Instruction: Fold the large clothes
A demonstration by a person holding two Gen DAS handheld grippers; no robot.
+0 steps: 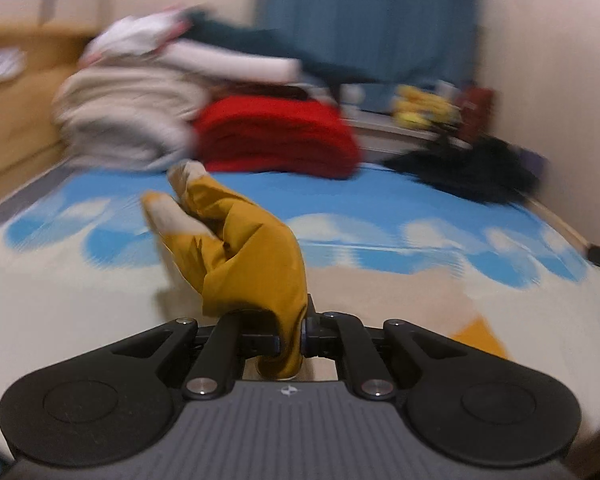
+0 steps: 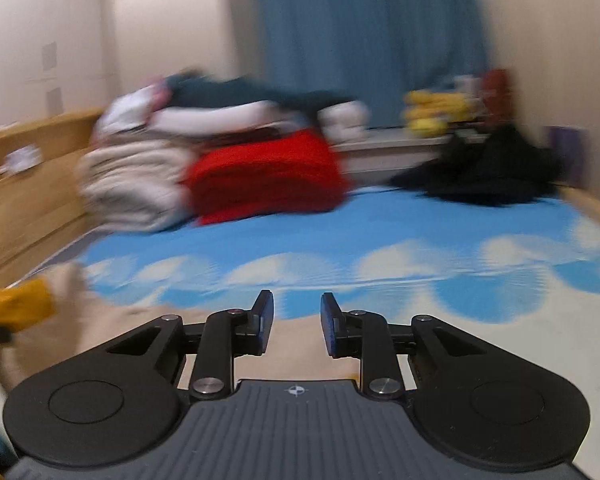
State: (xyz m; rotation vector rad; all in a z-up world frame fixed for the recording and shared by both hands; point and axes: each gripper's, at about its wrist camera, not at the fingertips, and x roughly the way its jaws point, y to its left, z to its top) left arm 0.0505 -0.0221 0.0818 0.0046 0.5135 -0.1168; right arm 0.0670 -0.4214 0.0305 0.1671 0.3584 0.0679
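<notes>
The bed (image 2: 380,216) fills most of what I see, its sheet printed with blue sky and white clouds, both views smeared with blur. At its far end a blue curtain (image 2: 364,40) hangs against the wall, and a wooden bed rail (image 2: 32,184) runs along my left side. On the sheet near that rail sits a heap of clothes (image 1: 140,92): pale grey and white pieces at the bottom left, dark teal ones on top, with a folded red garment (image 1: 276,136) lying just beside the heap and touching it. Well apart, toward the far right corner, lies a crumpled black garment (image 2: 484,176). Behind it, on a ledge by the curtain, I make out something yellow (image 2: 432,112), too blurred to name. My left claw (image 1: 290,340) is clenched on a mustard-yellow garment (image 1: 244,256); the cloth rises out of the grip with a pale lining showing at its top edge, lifted over the near part of the bed. In the right wrist view that same garment shows at the far left edge. My right claw (image 2: 296,324) is released, its pads apart with nothing between them, over the sheet.
</notes>
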